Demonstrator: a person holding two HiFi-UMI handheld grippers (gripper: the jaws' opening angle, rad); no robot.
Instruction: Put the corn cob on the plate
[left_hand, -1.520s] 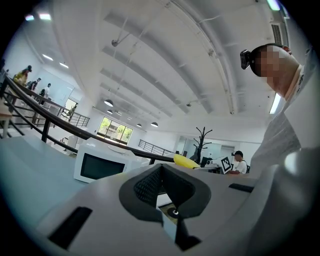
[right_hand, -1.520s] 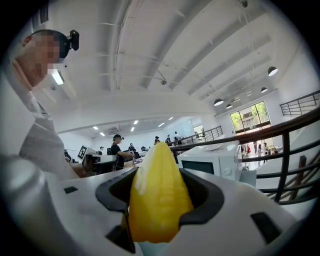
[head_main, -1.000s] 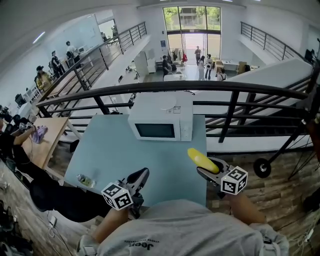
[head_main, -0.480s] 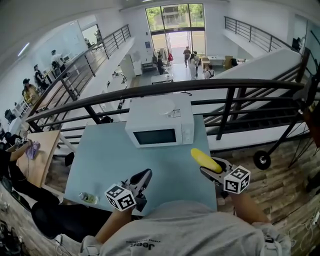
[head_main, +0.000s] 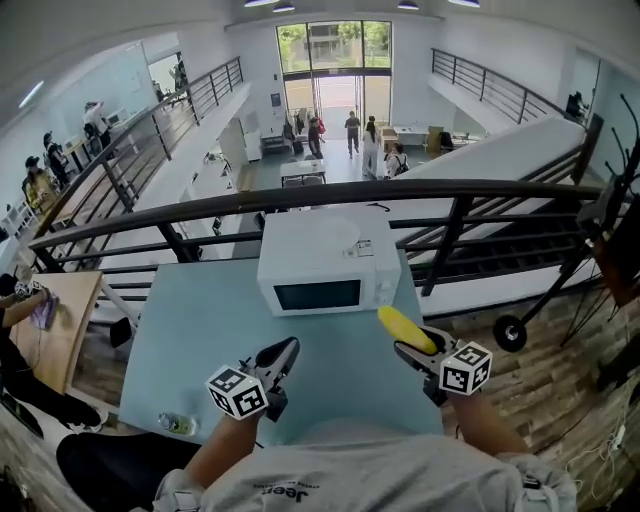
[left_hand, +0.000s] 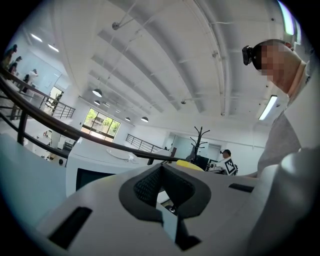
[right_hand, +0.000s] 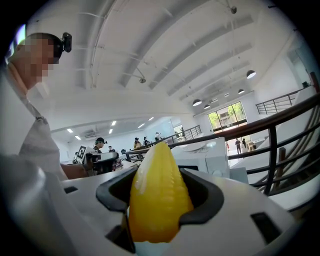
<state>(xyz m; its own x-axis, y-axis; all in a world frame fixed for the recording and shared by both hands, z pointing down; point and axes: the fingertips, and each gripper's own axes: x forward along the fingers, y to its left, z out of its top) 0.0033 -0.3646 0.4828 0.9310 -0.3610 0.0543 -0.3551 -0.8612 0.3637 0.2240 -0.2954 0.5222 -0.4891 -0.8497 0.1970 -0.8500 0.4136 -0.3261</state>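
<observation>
**Corn cob** (head_main: 405, 328): yellow, tapered. It is held up off the table, over the near right corner, with the pointed end forward and slightly raised. In the right gripper view the blunt end sits deep between the jaws.

**Right gripper** (head_main: 412, 348): jaws spread wide and clamped on the cob's thick lower half. The grip looks secure.

**Left gripper** (head_main: 280, 356): jaws together with nothing between them, hanging low over the near middle of the table.

**Table** (head_main: 200, 330): pale blue-green top. A small bottle (head_main: 176, 424) lies at its near left corner.

**Microwave** (head_main: 325, 265): white, door closed, at the far edge of the table, ahead and left of the cob.

**Plate** (head_main: 333, 232): a pale round dish on the microwave's roof. It is white on white, so its rim is faint and its exact edge is hard to place.

**Step in hand (judged):** carrying the cob to the plate.

**Handling notes:**
- Raise the cob above the microwave's roof before crossing over it, so the tip does not strike the front edge.
- Bring the cob over the dish's middle and lower it until its side rests on the plate.
- Part the jaws only once it is resting there; a round cob let go early may roll off the roof.
- Keep the left gripper out of the path.
</observation>
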